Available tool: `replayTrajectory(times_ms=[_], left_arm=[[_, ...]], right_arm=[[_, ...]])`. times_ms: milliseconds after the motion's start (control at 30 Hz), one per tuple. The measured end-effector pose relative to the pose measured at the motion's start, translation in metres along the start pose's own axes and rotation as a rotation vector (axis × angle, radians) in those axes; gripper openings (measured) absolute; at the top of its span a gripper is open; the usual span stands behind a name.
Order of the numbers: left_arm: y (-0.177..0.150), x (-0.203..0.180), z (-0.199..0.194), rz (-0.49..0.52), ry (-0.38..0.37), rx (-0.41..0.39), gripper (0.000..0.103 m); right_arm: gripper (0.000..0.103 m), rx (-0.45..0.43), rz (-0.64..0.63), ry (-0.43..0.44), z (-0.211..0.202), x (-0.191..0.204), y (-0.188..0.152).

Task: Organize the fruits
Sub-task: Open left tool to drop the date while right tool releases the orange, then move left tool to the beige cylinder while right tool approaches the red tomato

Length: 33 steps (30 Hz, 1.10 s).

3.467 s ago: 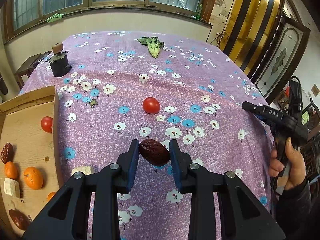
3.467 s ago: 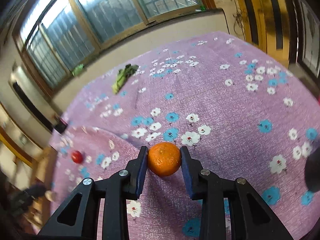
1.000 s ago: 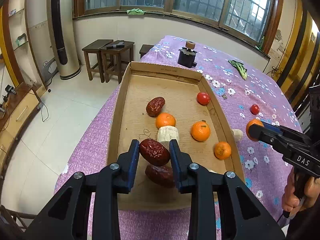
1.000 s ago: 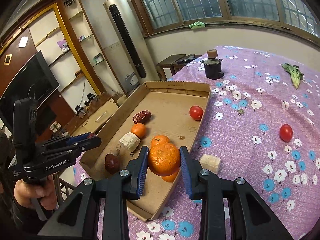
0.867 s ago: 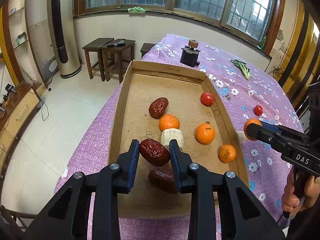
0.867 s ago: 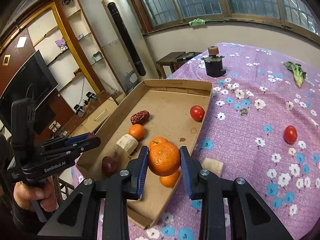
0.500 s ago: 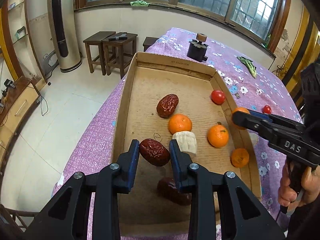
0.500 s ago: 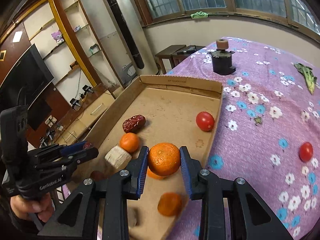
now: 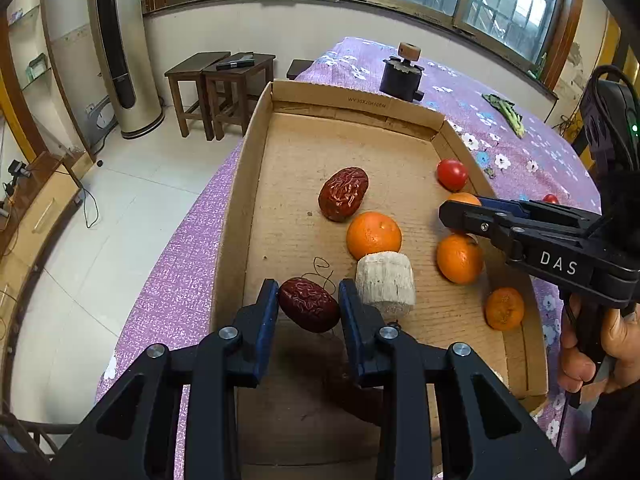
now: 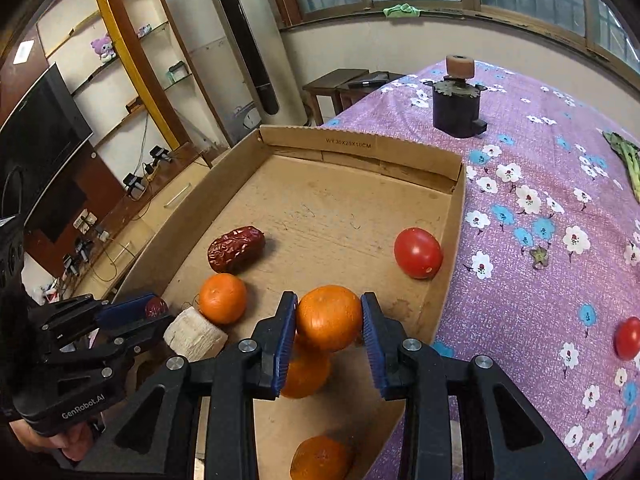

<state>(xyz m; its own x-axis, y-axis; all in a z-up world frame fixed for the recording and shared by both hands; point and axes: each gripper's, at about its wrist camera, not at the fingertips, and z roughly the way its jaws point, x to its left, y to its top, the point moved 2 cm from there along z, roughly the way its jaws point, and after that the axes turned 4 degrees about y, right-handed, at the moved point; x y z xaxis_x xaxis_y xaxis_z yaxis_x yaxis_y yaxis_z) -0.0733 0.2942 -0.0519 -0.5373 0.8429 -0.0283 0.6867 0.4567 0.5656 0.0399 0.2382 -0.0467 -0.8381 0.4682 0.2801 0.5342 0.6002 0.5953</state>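
Note:
My left gripper [image 9: 308, 304] is shut on a dark red date [image 9: 308, 309] and holds it just above the floor of the cardboard tray [image 9: 352, 136], next to a pale cut chunk [image 9: 385, 283]. My right gripper [image 10: 329, 322] is shut on an orange [image 10: 329, 317] and holds it over the tray [image 10: 360, 148], above another orange [image 10: 306, 372]. In the tray lie a second date [image 10: 236, 249], a third orange [image 10: 222, 298], a tomato [image 10: 417, 253] and a small orange [image 10: 320, 458].
A second tomato [image 10: 628, 338] lies on the purple flowered cloth [image 10: 532, 280] to the right of the tray. A black device with a cork top [image 10: 456, 108] stands behind the tray. A green vegetable [image 10: 624, 156] lies at the far right. Stools [image 9: 220, 80] stand on the floor past the table's edge.
Both grippers have moved forward and lower over the tray with their fruit still held. The date now hangs close to the tray floor beside the pale chunk.

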Motion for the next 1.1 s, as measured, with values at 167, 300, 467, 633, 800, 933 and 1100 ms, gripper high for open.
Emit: replayTrajectory(times_ms=[167,300,467,633,800,933,1100], left_arm=[[-0.001,0.001,-0.002,-0.011,0.005,0.005,0.028],[-0.002,0.000,-0.005,-0.011,0.013,0.006,0.035],[-0.001,-0.007,-0.019,0.003,0.032,-0.035,0.054],[0.000,-0.013,-0.031,0.016,0.035,-0.057,0.054],[0.000,-0.021,-0.040,0.024,0.029,-0.070,0.054],[0.000,-0.028,-0.046,0.032,0.020,-0.079,0.054],[0.000,-0.036,-0.053,0.044,0.010,-0.087,0.054]], right_arm=[[0.035,0.004,0.022,0.009,0.003,-0.005,-0.001],[0.035,0.002,0.024,0.013,0.001,-0.007,-0.003],[0.037,-0.012,0.035,0.012,-0.005,-0.009,-0.003],[0.038,-0.046,0.041,0.018,-0.022,-0.008,-0.002],[0.041,-0.090,0.044,0.026,-0.048,-0.007,-0.006],[0.042,-0.108,0.054,0.027,-0.065,-0.012,-0.014],[0.042,-0.128,0.069,0.018,-0.084,-0.021,-0.024]])
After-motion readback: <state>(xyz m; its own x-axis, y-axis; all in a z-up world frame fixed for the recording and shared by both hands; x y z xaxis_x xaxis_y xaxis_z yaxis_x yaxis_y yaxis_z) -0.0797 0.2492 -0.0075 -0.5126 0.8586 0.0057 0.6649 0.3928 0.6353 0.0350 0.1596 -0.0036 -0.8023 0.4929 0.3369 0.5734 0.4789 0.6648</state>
